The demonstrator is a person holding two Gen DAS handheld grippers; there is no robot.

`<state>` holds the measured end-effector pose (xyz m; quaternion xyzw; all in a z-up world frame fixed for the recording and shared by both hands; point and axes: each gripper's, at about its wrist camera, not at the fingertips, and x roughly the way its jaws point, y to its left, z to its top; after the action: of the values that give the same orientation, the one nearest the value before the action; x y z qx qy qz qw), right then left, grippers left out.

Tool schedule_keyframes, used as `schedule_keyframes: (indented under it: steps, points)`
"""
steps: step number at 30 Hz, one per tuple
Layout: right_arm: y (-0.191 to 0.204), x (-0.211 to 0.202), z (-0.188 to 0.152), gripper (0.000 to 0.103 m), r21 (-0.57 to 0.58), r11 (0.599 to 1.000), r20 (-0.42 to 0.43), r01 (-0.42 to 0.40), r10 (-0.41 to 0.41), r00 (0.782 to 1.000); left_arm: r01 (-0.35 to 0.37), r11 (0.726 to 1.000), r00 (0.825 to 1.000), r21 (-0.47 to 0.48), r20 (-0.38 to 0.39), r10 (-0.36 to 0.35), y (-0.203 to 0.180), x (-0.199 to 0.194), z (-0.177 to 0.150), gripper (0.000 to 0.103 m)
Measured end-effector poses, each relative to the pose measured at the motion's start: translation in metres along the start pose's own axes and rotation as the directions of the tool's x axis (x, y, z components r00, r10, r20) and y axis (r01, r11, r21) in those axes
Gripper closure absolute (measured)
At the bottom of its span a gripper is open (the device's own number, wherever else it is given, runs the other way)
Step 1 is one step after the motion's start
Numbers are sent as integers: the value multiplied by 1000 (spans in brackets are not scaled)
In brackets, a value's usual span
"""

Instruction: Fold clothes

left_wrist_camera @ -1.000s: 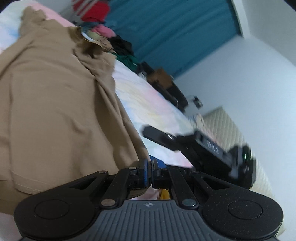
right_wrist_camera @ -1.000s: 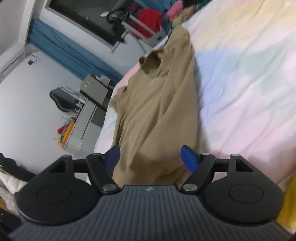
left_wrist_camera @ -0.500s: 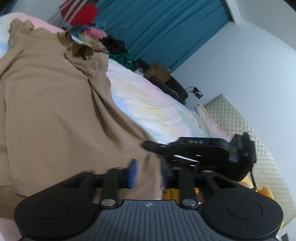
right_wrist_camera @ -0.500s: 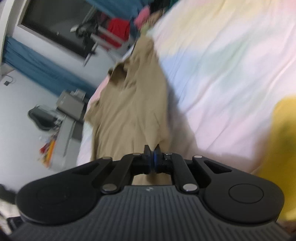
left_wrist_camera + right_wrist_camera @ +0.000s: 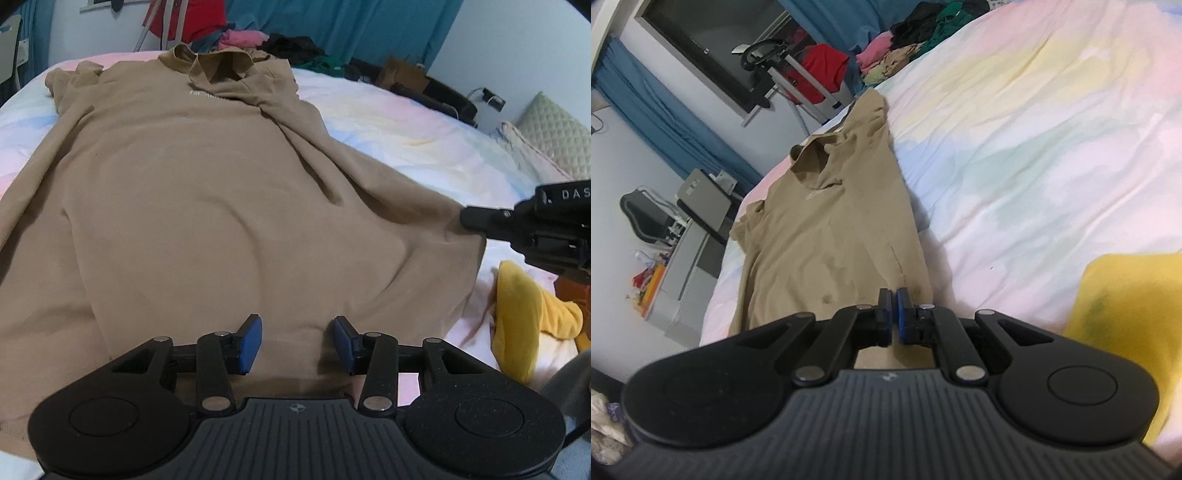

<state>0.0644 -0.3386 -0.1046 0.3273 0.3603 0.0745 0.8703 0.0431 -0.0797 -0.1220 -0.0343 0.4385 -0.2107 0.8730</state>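
Note:
A tan T-shirt (image 5: 207,206) lies spread on the pastel bed sheet (image 5: 406,125), collar at the far end. My left gripper (image 5: 297,341) is open, its blue pads over the shirt's near hem, holding nothing. My right gripper (image 5: 895,314) is shut on the shirt's bottom right corner; it also shows in the left wrist view (image 5: 480,218) at the right, pinching that corner. In the right wrist view the shirt (image 5: 834,229) stretches away from the jaws toward the collar.
A yellow garment (image 5: 524,317) lies on the bed to the right of the shirt, also in the right wrist view (image 5: 1130,310). A pile of clothes (image 5: 280,40) sits at the far edge. A quilted headboard (image 5: 554,133) is at the right. A desk and chair (image 5: 676,229) stand beside the bed.
My left gripper has opened and let go of the shirt's hem. My right gripper has shut on the shirt's bottom right corner and pulled it out to the right, spreading the shirt flat.

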Motion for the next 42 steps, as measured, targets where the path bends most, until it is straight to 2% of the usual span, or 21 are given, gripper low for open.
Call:
schedule_keyframes:
  steps: [3,5,9,14,15,18,20,23,25,26,27,28,32,35,37,40,42]
  points:
    - [11,7,-5,97,-24,997,-29,-72,72,997,15,1000,1000,-23,-1,-15,4,-9,-3,57]
    - [31,18,-11,97,-75,993,-69,-94,89,994,32,998,999,-61,15,-32,9,-19,-2,57]
    - [70,40,-23,97,-173,975,-151,-141,116,982,58,988,994,-144,99,-44,27,-42,3,56]
    - [92,77,-43,97,-249,962,-234,-113,54,971,83,961,981,-263,192,-32,57,-67,11,53]
    - [94,81,-46,97,-258,960,-238,-107,44,970,95,954,979,-284,200,-38,62,-69,11,53]
    - [80,59,-39,95,-211,973,-161,-98,64,985,154,937,974,-315,207,-91,68,-66,11,51]
    - [67,35,-27,95,-173,981,-90,-92,78,993,189,939,970,-286,202,-134,58,-59,12,51]
    - [51,10,-14,94,-152,986,3,-61,63,998,222,961,964,-166,186,-191,27,-51,10,50]
    - [41,-5,-6,85,-142,989,62,-37,46,997,228,972,962,-64,170,-214,1,-46,9,49]
    - [36,-12,-2,63,-136,990,91,-25,38,995,224,974,962,-10,160,-220,-12,-43,8,49]
    - [31,-20,2,31,-130,991,120,-13,29,992,220,975,963,34,151,-222,-24,-41,7,49]
    - [26,-27,6,20,-123,992,148,-2,20,989,215,974,964,73,143,-224,-35,-39,5,49]
    - [6,-56,21,19,-93,995,261,43,-17,965,220,952,961,211,122,-249,-76,-28,-1,49]
    - [-8,-75,32,18,-64,996,337,70,-44,941,228,936,962,267,87,-259,-97,-9,-2,49]
    - [-14,-74,33,18,-27,997,356,67,-53,933,223,929,965,294,69,-253,-112,8,-2,49]
    - [-23,-73,34,17,8,998,360,66,-64,931,137,947,987,291,43,-156,-126,39,0,47]
    - [-25,-68,33,17,18,998,342,56,-59,938,80,959,995,272,28,-91,-128,59,2,53]
